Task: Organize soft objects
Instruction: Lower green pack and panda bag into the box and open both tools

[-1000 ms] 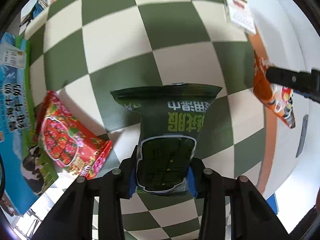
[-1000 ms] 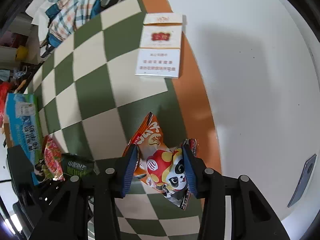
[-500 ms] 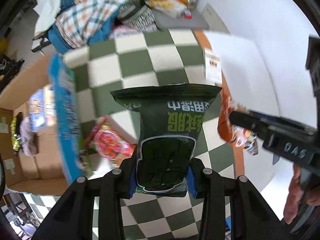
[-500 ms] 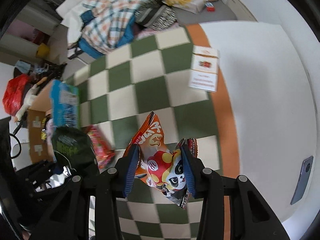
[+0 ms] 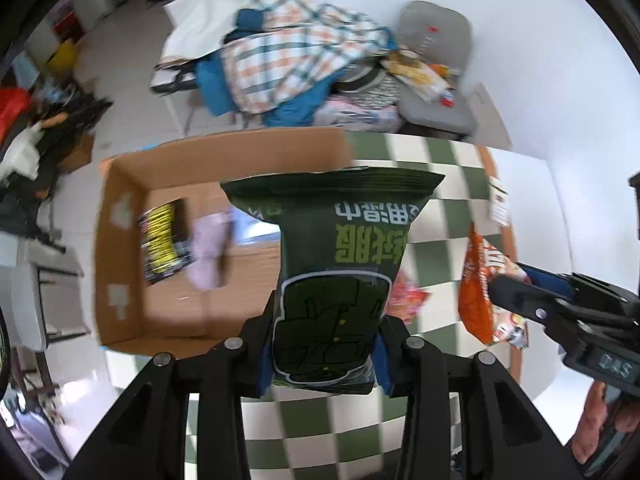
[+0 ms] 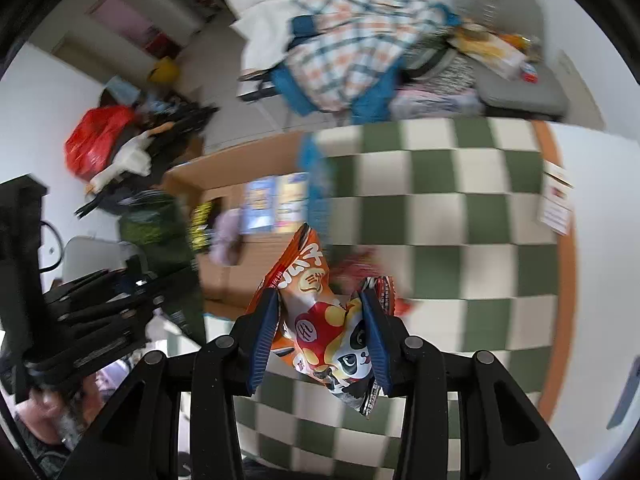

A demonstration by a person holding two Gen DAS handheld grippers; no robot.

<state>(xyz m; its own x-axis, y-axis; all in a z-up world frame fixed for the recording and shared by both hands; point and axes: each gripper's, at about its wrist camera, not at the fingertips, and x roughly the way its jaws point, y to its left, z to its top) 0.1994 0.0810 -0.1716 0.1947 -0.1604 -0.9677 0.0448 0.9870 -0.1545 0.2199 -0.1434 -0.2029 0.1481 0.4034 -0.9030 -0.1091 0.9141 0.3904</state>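
My left gripper [image 5: 324, 344] is shut on a dark green snack packet [image 5: 340, 264] and holds it in the air, near the right edge of an open cardboard box [image 5: 120, 264]. My right gripper [image 6: 320, 336] is shut on an orange panda snack packet [image 6: 320, 320], held above the green-and-white checkered cloth [image 6: 460, 216]. The orange packet also shows at the right of the left wrist view [image 5: 476, 288]. The green packet shows at the left of the right wrist view [image 6: 156, 228]. The box [image 6: 224, 276] lies left of the cloth and holds a black-and-yellow packet [image 5: 162, 240] and a pale lilac item [image 5: 210, 252].
A red snack packet [image 5: 406, 300] lies on the cloth beside the box. A white carton [image 6: 554, 202] lies at the cloth's right edge. A chair piled with checked clothes [image 5: 296, 60] stands beyond the table. A red bag [image 6: 100, 140] and clutter are on the floor at left.
Both grippers have risen and swung left with their packets. The cardboard box has come fully into view under the green packet. The blue carton has left the left wrist view.
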